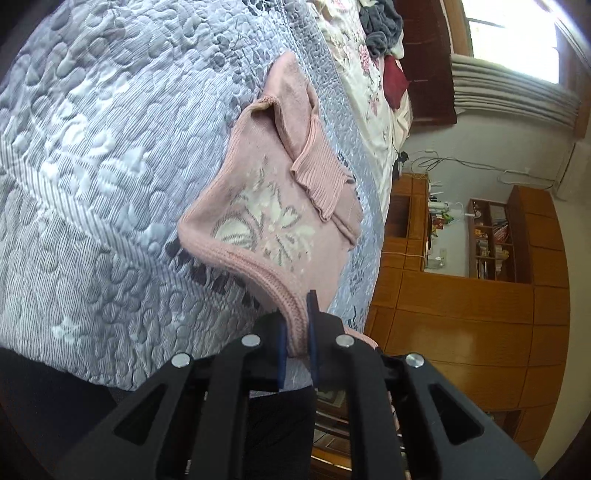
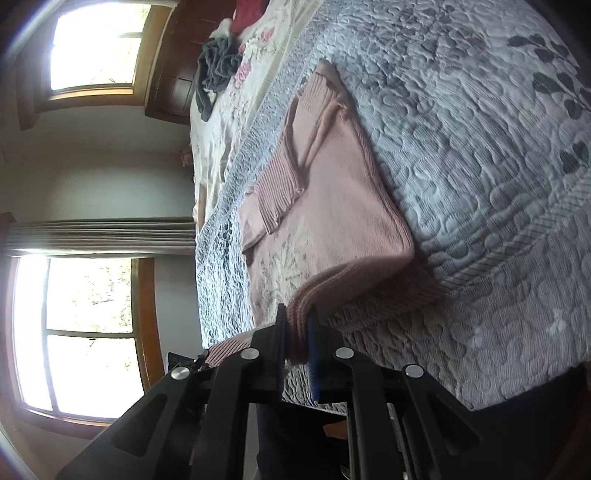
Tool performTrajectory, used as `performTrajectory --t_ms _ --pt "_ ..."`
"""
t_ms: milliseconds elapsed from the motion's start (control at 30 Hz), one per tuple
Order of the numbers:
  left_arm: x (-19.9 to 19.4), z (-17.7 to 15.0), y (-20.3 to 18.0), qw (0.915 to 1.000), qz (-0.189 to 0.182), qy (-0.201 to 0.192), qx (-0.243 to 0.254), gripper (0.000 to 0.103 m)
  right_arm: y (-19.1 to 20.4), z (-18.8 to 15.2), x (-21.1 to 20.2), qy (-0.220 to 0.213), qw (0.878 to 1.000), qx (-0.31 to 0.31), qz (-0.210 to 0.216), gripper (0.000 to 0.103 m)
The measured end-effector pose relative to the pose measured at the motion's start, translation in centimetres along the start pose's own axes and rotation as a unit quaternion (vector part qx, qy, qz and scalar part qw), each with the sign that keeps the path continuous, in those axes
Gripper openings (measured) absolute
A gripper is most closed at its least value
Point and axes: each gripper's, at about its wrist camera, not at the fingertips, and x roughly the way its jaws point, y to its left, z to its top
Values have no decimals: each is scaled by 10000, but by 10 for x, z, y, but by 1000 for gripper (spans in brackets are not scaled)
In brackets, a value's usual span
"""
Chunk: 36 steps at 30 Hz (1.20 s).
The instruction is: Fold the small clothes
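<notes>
jaws clamped on pink sweater hem

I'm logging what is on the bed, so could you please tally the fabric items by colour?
Pink: 1, the sweater, held by the left claw and the right claw
Grey: 2, the quilt and the crumpled cloth
Red: 1, the cloth
Cream floral: 1, the sheet
Total: 5

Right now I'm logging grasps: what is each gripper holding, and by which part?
Both hold the pink sweater: the left gripper and the right gripper each pinch its ribbed edge band.
</notes>
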Motion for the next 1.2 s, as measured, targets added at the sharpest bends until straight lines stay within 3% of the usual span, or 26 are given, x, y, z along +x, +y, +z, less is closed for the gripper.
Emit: performTrajectory --t_ms 367,633,733,767,800,833,900,1033,1200 --pt "61 104 9 9959 502 -33 -751 7 -7 95 55 90 9986 263 -449 9" --pt "111 155 20 9906 1110 236 -762 12 -26 147 113 427 9939 382 -939 12" --pt "113 162 16 9922 1059 219 -627 32 -27 157 121 514 9929 312 -1028 23" --pt "110 163 13 9937 965 155 -545 47 -25 158 120 535 9933 244 -993 26" --pt "105 162 8 9947 948 70 -399 59 -20 160 120 565 9940 162 -923 37" --pt "99 161 2 9952 961 1 -207 62 -13 160 116 543 9944 4 -903 44" --pt "94 157 -10 9947 998 -4 235 63 2 161 108 461 9931 -436 -990 44" --pt "105 151 -30 9766 1721 260 1266 63 24 156 102 418 9827 -1290 -1258 44" --pt "128 155 -34 9539 2381 452 1772 65 32 147 113 371 9599 -2041 -1888 44"
